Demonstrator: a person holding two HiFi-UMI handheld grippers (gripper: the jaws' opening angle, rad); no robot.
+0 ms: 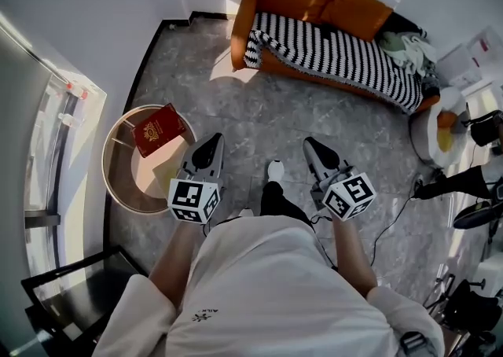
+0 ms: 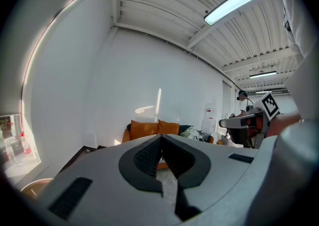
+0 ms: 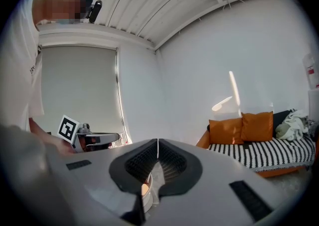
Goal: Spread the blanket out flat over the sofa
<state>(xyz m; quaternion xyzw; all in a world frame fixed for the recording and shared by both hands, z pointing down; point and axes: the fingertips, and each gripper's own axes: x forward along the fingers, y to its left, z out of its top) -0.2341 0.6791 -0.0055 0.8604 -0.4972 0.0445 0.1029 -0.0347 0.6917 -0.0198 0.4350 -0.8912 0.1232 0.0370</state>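
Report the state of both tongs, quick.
Left tongs: closed, holding nothing.
Right tongs: closed, holding nothing.

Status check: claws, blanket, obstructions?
Left claw shut, empty; right claw shut, empty. Striped blanket draped over sofa seat, not held. Round table off left, not in path.
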